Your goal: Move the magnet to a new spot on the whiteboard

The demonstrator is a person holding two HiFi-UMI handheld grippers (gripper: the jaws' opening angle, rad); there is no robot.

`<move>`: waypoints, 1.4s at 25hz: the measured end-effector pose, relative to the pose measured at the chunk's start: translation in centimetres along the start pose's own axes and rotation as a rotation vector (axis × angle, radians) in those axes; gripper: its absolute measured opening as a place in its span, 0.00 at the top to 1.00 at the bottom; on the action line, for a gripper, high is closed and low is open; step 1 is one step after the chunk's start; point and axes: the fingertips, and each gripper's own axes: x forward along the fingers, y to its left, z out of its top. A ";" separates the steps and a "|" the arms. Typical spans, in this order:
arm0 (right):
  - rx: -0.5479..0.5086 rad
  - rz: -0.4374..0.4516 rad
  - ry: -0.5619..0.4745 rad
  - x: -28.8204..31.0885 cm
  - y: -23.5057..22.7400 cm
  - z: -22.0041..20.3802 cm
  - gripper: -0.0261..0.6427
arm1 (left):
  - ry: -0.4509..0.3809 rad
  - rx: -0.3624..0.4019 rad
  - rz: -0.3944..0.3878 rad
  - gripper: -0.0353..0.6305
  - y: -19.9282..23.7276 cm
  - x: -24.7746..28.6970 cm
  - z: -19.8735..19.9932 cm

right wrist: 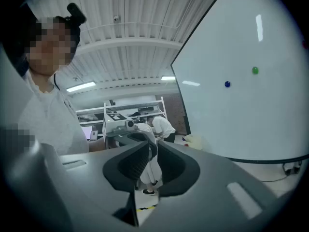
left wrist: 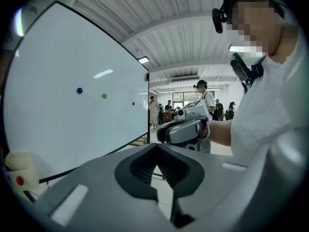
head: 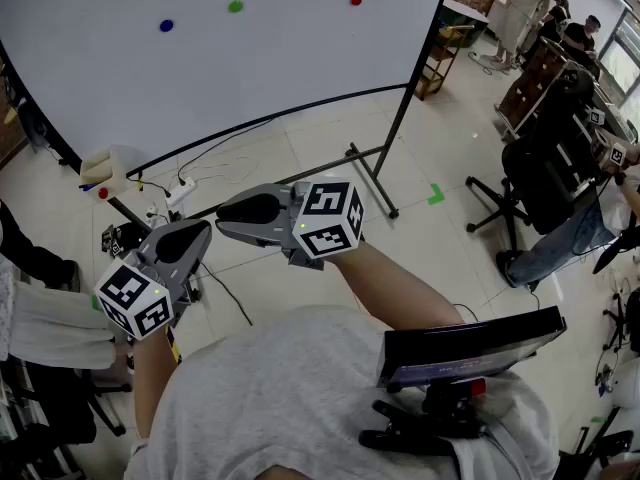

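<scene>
Well off whiteboard [head: 250, 58], L tool [head: 203, 230] & R tool [head: 224, 212], both closed, empty.

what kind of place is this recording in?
Probably a shared lab or office workspace: a freestanding whiteboard stands on a tiled floor, with a black office chair and other people nearby.

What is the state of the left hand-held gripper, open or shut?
Shut: the left hand-held gripper has its jaws together, nothing between them.

Blue magnet [head: 166, 26], green magnet [head: 235, 7] and red magnet [head: 355, 1] on white whiteboard [head: 290, 68].
</scene>
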 end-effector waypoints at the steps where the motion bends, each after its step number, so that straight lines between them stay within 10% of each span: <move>1: -0.001 -0.003 -0.005 0.1 0.0 0.1 0.96 | 0.003 -0.004 0.002 0.97 -0.1 -0.1 0.1; 35: 0.098 0.063 -0.120 -3.1 0.1 1.6 0.96 | 0.017 -0.004 -0.012 0.97 -1.8 2.7 0.2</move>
